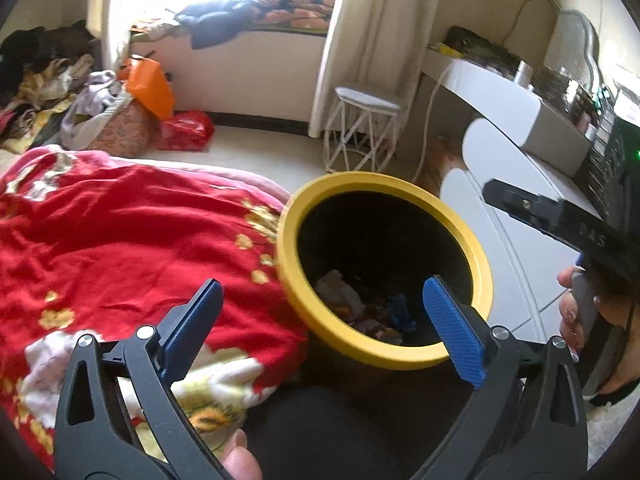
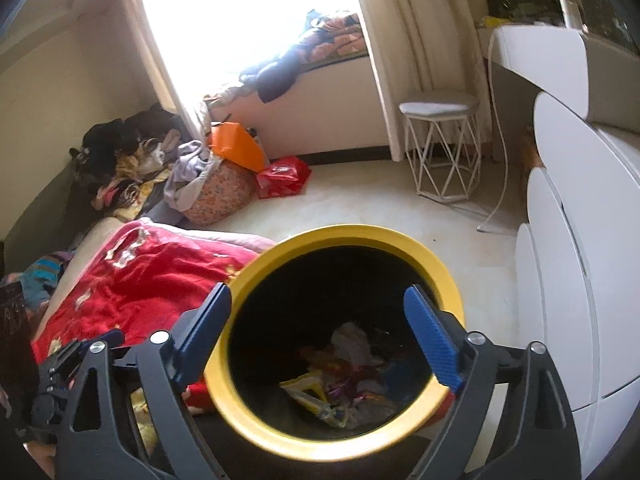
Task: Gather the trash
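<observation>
A round trash bin with a yellow rim (image 1: 478, 258) (image 2: 440, 268) and black inside stands beside the bed. Crumpled wrappers and paper (image 1: 360, 308) (image 2: 344, 376) lie at its bottom. My left gripper (image 1: 324, 328) is open and empty, above the bin's near left edge and the red blanket. My right gripper (image 2: 320, 336) is open and empty, straight over the bin's mouth. The right gripper's body and the hand on it show at the right of the left wrist view (image 1: 560, 216).
A red flowered blanket (image 1: 120, 240) (image 2: 140, 280) covers the bed left of the bin. A white cabinet (image 1: 532, 248) (image 2: 580, 280) stands right of it. A white wire stool (image 1: 364, 136) (image 2: 440, 148), a red bag (image 1: 184, 130) (image 2: 284, 176) and clothes piles (image 1: 104, 116) sit on the floor beyond.
</observation>
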A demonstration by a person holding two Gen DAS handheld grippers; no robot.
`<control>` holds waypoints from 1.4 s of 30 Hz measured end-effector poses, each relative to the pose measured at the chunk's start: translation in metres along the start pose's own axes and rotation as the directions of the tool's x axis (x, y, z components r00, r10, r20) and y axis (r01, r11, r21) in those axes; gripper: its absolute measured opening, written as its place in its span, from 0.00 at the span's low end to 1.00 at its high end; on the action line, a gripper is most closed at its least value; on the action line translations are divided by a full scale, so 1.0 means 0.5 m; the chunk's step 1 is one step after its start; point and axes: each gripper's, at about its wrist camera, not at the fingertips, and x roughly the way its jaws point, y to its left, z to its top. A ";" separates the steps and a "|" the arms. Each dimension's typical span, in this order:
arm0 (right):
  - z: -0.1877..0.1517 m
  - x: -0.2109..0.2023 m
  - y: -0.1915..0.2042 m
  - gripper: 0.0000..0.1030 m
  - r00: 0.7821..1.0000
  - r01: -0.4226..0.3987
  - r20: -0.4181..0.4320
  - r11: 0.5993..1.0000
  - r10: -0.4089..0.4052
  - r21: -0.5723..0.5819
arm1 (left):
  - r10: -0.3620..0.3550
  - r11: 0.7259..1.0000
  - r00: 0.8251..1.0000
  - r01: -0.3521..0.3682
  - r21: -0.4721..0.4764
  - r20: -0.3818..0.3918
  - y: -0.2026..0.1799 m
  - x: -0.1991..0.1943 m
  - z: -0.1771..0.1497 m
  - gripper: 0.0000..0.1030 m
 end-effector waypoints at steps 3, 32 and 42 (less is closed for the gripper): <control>-0.003 -0.016 0.034 0.90 1.000 -0.019 0.015 0.999 0.020 -0.050 | 0.044 0.999 0.999 -0.044 -0.015 0.029 0.023 -0.035 -0.006 0.90; -0.147 -0.158 0.259 0.94 0.914 0.000 0.386 0.951 0.125 -0.310 | 0.336 0.938 0.895 -0.290 -0.188 0.293 0.140 -0.295 -0.121 0.90; -0.147 -0.157 0.258 0.94 0.910 0.014 0.399 0.952 0.115 -0.306 | 0.340 0.937 0.894 -0.294 -0.189 0.291 0.141 -0.295 -0.128 0.90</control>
